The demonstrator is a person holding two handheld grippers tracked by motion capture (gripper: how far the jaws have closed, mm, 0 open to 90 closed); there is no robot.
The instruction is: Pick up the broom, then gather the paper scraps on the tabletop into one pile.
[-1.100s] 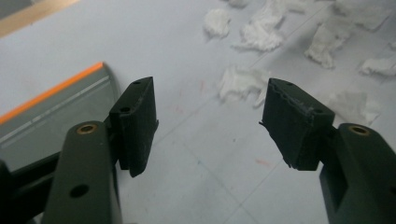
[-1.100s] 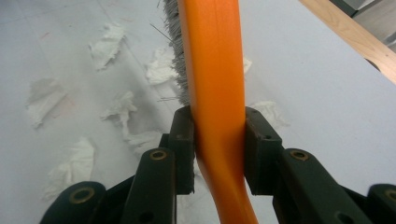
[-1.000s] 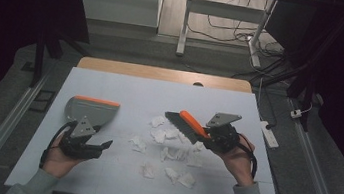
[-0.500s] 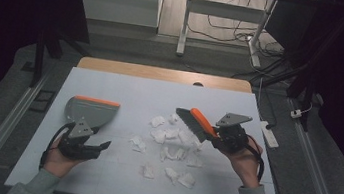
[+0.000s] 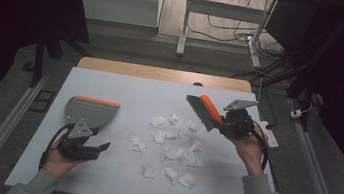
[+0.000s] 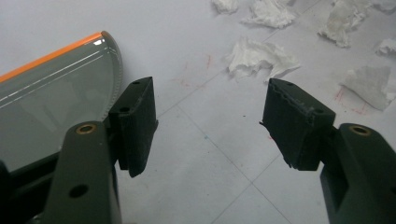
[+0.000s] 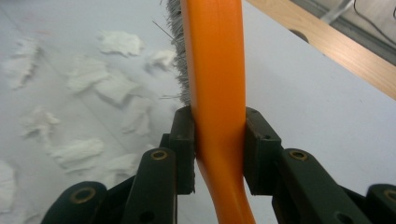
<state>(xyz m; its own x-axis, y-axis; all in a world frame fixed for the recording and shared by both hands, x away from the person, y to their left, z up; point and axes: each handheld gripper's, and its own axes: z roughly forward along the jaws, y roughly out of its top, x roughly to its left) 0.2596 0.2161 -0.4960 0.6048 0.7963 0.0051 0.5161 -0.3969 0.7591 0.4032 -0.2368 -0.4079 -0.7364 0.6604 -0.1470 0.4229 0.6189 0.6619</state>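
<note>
Nearest the table's front edge: left gripper (image 5: 95,146) held low over the sheet at the left, jaws spread wide with nothing between them, as seen in the left gripper view (image 6: 205,126). Cable looped back to the hand.

Just ahead of that gripper: grey dustpan (image 5: 88,111) lying flat on the pale table cover (image 5: 125,88), orange lip pointing away from the person. In the left gripper view, dustpan (image 6: 51,107) close beside one jaw; contact not determinable.

Centre of the cover: crumpled paper scraps (image 5: 170,142) scattered loosely, some touching, some apart, spread from near the front edge to mid-table. Nearest scrap to the left gripper seen in its own view (image 6: 261,58), lying clear of both jaws.

Right side, raised above the scraps: right gripper (image 5: 224,124) clamped firmly on the orange handle of a brush (image 5: 203,111). Bristle head angled toward the left and away, held off the surface beyond the far edge of the scrap pile. In the right gripper view, handle (image 7: 217,93) pinched squarely between both jaws (image 7: 217,149), grey bristles along its left side.

Beyond: bare wooden strip of the table (image 5: 163,73) at the far edge.
</note>
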